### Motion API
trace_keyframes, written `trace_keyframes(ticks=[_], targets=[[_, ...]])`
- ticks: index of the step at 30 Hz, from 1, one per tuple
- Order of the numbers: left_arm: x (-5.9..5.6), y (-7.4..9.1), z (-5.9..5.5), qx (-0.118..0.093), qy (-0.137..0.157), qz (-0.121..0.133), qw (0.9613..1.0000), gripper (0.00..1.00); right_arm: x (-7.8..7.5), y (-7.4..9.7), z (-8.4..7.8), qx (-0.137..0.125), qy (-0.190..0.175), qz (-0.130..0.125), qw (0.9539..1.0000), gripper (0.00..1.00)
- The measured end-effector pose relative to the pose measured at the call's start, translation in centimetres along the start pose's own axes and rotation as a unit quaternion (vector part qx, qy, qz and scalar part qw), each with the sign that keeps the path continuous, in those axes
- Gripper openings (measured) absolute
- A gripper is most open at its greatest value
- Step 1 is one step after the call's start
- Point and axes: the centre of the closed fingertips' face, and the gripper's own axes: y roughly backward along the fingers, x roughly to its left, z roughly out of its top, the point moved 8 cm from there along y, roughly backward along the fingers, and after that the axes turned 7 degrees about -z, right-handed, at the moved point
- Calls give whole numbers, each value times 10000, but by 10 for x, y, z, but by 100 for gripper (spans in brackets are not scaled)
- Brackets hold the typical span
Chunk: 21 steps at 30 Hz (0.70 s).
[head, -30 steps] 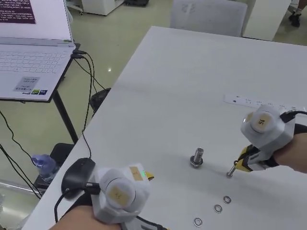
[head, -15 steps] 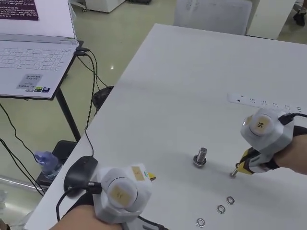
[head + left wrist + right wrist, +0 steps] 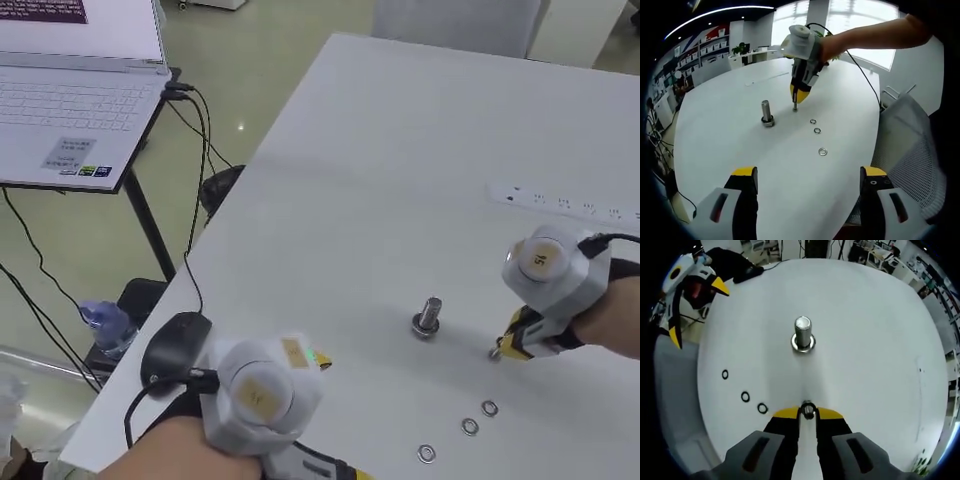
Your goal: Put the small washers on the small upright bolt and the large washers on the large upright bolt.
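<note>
The small bolt [image 3: 808, 410] stands upright on the white desk [image 3: 380, 180], low in the middle of the right gripper view. The right gripper [image 3: 510, 347] has its yellow-tipped jaws drawn narrow and is clamped on the bolt's upper end. Just above it in that view, well apart from the jaws, the large bolt [image 3: 803, 336] also stands upright, with a wider metal ring around its foot; I cannot tell whether that ring is a washer or the bolt's head.

Three small washers [image 3: 745, 396] lie flat in a slanting row at the lower left of the same view, the nearest one close beside the gripper's tips.

The left gripper [image 3: 809, 173] hangs over the desk's near edge at the bottom of the left gripper view, its jaws wide apart with nothing between them.

In the head view a black mouse [image 3: 172, 345] sits at the desk's lower left corner, a power strip [image 3: 570, 203] lies at the right edge, and an open laptop [image 3: 70, 130] is at the upper left.
</note>
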Motion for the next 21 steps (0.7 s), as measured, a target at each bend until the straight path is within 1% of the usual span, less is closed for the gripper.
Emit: trace_keyframes(ticks=[5, 14, 21], targets=[[-1, 0, -1, 5, 14, -12, 10000, 83, 3, -5, -1, 52, 3, 24, 10000, 13], [-2, 3, 1, -75, -33, 3, 10000, 84, 11, -12, -4, 157, -33, 59, 9999, 13], [-3, 3, 1, -47, -110, 35, 9999, 85, 12, -14, -6, 163, -31, 47, 9999, 13]])
